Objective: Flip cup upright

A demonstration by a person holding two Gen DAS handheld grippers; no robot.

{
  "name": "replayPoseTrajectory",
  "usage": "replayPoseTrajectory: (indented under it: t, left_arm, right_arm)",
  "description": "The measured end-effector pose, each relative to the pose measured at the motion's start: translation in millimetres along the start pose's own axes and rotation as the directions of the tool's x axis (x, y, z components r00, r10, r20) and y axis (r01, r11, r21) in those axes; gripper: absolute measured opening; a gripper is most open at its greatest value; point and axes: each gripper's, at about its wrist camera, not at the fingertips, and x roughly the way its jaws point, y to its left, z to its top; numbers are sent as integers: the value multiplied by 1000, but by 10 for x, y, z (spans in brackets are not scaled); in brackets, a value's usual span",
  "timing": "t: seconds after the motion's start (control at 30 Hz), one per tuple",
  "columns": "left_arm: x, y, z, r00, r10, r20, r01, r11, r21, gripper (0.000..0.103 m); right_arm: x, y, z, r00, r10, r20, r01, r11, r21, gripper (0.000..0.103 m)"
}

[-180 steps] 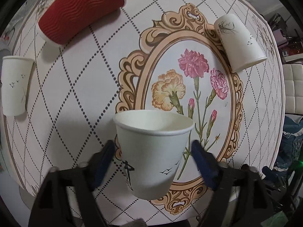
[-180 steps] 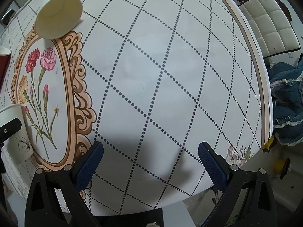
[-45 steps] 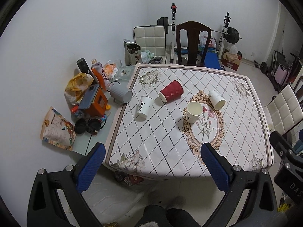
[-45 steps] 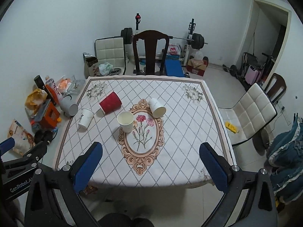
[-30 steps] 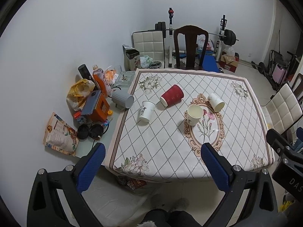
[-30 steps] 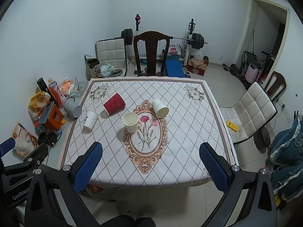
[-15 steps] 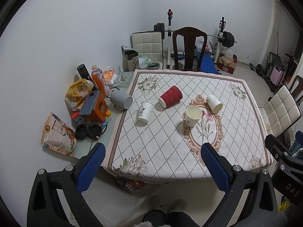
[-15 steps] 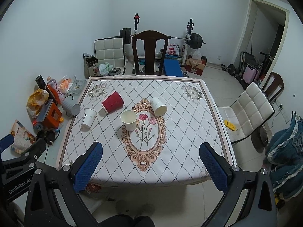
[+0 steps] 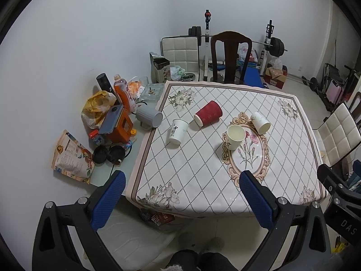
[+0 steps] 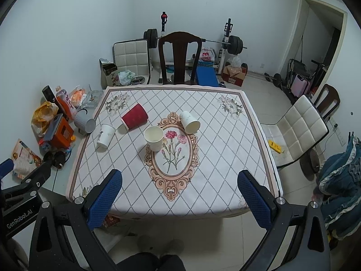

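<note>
Both views are evenly lit by soft, cool indoor light, apparently from overhead. Shadows are faint: a soft patch beside the upright cup [image 10: 153, 138] on the tablecloth [image 10: 221, 149]. Focus is sharp throughout, without glare. Fisheye distortion bends the walls and table edges, and black vignetting fills every corner.

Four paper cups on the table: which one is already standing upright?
The plain white paper cup at the left edge of the floral oval frame: its open mouth faces up. The red ribbed cup and the two other white cups lie on their sides.
</note>
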Motion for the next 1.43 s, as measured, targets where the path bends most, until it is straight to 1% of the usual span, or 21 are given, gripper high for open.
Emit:
replayPoseTrajectory:
  t: [1.0,1.43]
  left_arm:
    - [0,4,13,1000,5,2,-5,1000,2,103]
    - [-36,11,-18,1000,12,10,-12,1000,-13,103]
  right_arm:
    - [35,74,40,1000,5,-8,-5,1000,-4,103]
    - [40,123,48,1000,10,-9,-10,1000,-4,103]
